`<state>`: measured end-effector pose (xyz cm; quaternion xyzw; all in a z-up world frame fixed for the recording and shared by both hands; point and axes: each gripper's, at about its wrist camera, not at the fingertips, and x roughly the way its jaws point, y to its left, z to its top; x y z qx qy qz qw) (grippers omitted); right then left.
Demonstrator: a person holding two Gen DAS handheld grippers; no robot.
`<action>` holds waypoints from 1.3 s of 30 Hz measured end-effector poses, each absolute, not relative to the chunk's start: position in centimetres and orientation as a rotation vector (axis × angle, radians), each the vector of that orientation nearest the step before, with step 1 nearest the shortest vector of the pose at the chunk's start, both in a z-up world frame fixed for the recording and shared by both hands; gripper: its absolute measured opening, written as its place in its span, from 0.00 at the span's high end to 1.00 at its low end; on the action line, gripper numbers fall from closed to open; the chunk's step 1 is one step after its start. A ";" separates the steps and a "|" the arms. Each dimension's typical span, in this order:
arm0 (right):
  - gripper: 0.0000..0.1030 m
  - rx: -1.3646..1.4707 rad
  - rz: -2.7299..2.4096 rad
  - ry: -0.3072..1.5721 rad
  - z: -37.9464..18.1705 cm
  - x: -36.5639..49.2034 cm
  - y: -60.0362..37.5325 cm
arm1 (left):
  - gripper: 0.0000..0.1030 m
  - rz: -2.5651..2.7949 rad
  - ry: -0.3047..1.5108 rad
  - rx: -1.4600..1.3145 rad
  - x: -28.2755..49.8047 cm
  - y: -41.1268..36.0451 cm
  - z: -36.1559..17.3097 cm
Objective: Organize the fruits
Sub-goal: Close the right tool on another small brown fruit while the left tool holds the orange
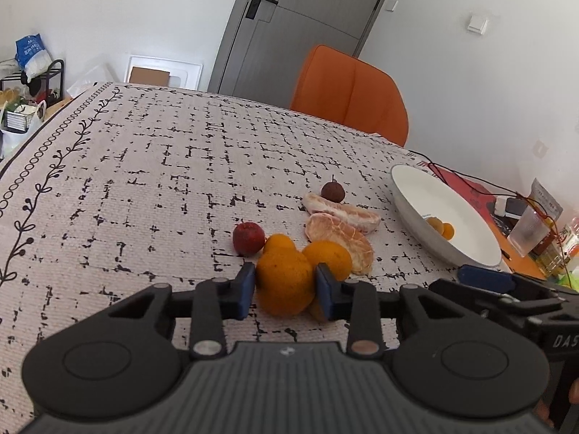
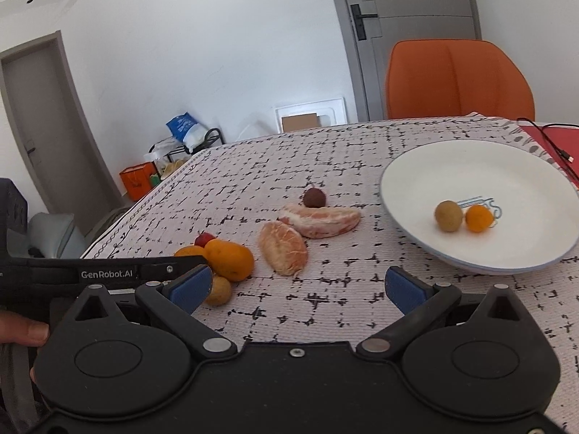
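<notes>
Left tool: blue pads clamped on both sides of an orange, which sits low on the counter. Can't tell whether the orange is lifted clear of the cloth. The orange is lumpy with a dimpled skin and a knob on its far top.

Right tool: spread wide, nothing between the blue pads, hovering over bare cloth.

Counter cover: woven pale cloth with a broken black grid print and a vine and ring border along the left edge.

Loose fruit on the cloth:
- second orange, round, touching the held one on its right
- small red fruit, glossy, just beside the held orange on its far left
- small tan round fruit, dull skin, near the left tool's tip in the right wrist view
- two peeled citrus wedges, pale pink with white pith. The nearer wedge is a fat oval with its long axis running near-right to far-left. The farther wedge is a crescent lying crosswise, touching or nearly touching the first.
- dark brown rough ball with stem, stem up, just behind the crescent

White plate: shallow, glossy ceramic, at the right of the counter. It holds a tan round fruit touching a small orange one.

Orange padded chair stands behind the counter.
</notes>
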<state>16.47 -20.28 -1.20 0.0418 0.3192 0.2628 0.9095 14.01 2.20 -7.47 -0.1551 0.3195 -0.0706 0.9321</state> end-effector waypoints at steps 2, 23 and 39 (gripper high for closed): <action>0.00 0.079 0.553 0.663 -1.3 16.5 -19.8 | 0.67 -0.155 0.643 -0.314 13.7 2.3 -7.3; 0.24 0.104 0.609 0.690 -1.7 17.6 -17.3 | 0.67 -0.067 0.623 -0.322 12.0 5.9 -7.0; 0.65 0.058 0.684 0.782 -2.8 17.9 -13.8 | 0.67 -0.020 0.616 -0.335 11.5 7.9 -7.1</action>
